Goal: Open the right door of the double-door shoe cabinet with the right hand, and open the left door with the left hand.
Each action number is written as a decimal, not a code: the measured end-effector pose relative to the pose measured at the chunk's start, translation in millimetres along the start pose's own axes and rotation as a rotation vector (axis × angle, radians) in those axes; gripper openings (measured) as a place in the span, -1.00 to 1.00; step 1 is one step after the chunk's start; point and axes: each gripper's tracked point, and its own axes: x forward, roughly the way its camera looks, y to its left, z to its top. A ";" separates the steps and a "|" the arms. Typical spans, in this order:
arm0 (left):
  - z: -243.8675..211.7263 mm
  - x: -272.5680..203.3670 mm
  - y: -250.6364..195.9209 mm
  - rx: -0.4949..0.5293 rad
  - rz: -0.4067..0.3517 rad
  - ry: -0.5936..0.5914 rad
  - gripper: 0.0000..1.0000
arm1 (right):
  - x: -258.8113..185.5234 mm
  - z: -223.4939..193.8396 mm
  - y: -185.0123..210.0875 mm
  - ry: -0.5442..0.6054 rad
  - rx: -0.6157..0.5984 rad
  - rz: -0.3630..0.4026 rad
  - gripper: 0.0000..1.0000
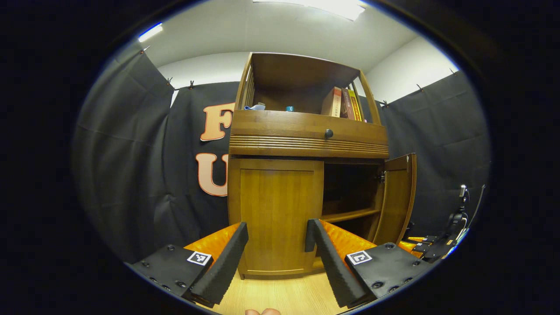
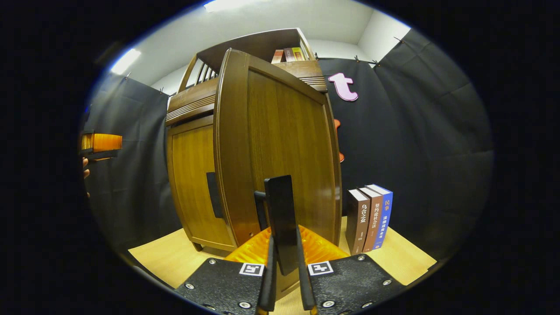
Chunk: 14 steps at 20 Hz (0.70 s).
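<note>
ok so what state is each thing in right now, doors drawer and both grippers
right door: swung open
left door: closed
drawer: closed
left gripper: open, in front of the left door, holding nothing
right gripper: shut on a dark upright piece at the right door

I'm in a recording booth dressed up as a home corner: black cloth (image 1: 131, 144) clipped up as walls under a white ceiling (image 1: 271, 30) with strip lights, a wooden cabinet (image 1: 280, 135) on a wood-look floor (image 2: 175, 258), books (image 2: 369, 216) standing beside it, camera gear (image 1: 455, 218) at the edge.
</note>
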 end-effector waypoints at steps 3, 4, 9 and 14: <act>-0.5 0.1 -7.2 0.002 -0.010 0.004 0.89 | -7.1 1.1 -9.7 0.001 0.000 -0.018 -0.57; -0.2 0.5 -9.6 0.003 -0.013 0.007 0.89 | -8.9 2.6 -12.5 -0.001 -0.003 -0.024 -0.58; 1.1 1.8 -19.2 0.012 -0.021 0.006 0.89 | -17.3 3.9 -32.3 -0.002 -0.020 -0.055 -0.67; 0.3 3.7 -28.8 0.014 -0.031 0.011 0.89 | -24.8 6.2 -54.4 -0.008 -0.027 -0.091 -0.76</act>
